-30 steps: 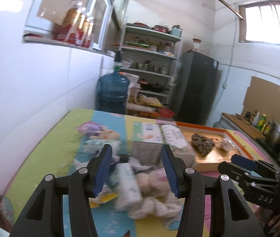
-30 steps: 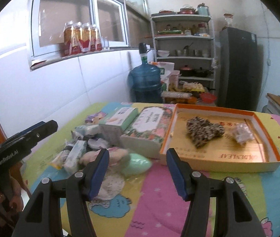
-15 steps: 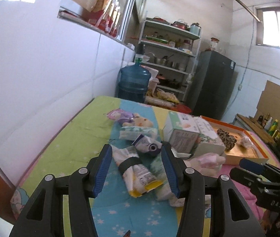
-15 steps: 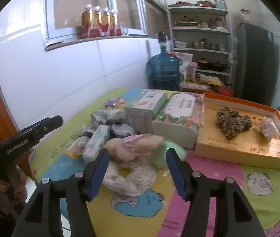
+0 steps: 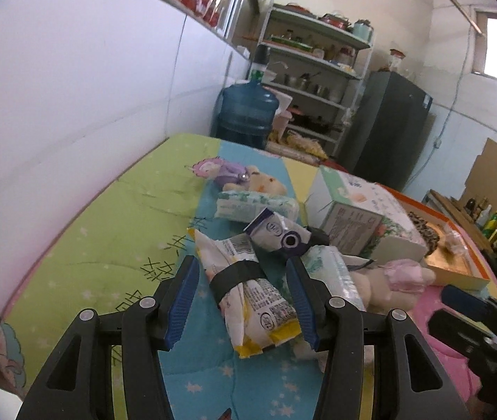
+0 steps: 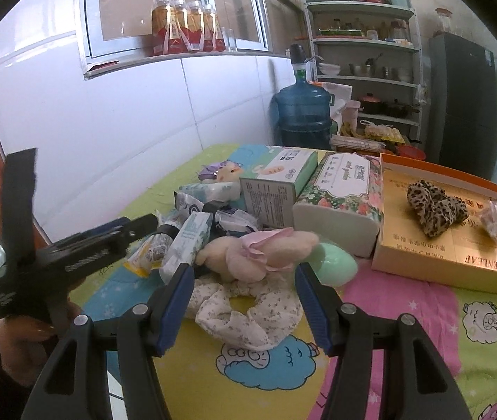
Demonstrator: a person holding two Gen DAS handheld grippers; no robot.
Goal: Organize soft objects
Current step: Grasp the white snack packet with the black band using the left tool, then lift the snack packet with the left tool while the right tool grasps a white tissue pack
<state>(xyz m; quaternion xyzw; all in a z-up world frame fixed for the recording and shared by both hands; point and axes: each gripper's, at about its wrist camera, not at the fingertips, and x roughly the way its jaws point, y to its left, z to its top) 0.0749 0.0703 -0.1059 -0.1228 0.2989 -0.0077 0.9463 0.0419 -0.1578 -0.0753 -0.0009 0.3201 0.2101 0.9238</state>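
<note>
A heap of soft things lies on the bright cartoon tablecloth [image 5: 108, 245]. My left gripper [image 5: 243, 297] is open and low over the cloth. A white-and-yellow packet with a black band [image 5: 248, 287] lies between its blue pads, which do not press on it. Beyond it are a purple-and-white pouch [image 5: 276, 231], a small tissue pack [image 5: 255, 204] and a beige plush [image 5: 262, 183]. My right gripper [image 6: 245, 301] is open around a white floral scrunchie [image 6: 245, 311], just short of a pink plush [image 6: 255, 252] and a green egg-shaped sponge [image 6: 336, 262]. The left gripper [image 6: 143, 225] shows from the side.
A green tissue box [image 6: 276, 182] and a floral tissue pack [image 6: 339, 196] stand behind the heap. An orange box [image 6: 451, 259] on the right holds a leopard scrunchie [image 6: 434, 206]. A white tiled wall runs along the left. A water jug [image 5: 248, 112], shelves and a fridge stand beyond the table.
The left gripper sank and swung left, from over the plush and tissue packs to the banded packet. The right gripper came closer to the floral scrunchie. Both stayed equally wide.
</note>
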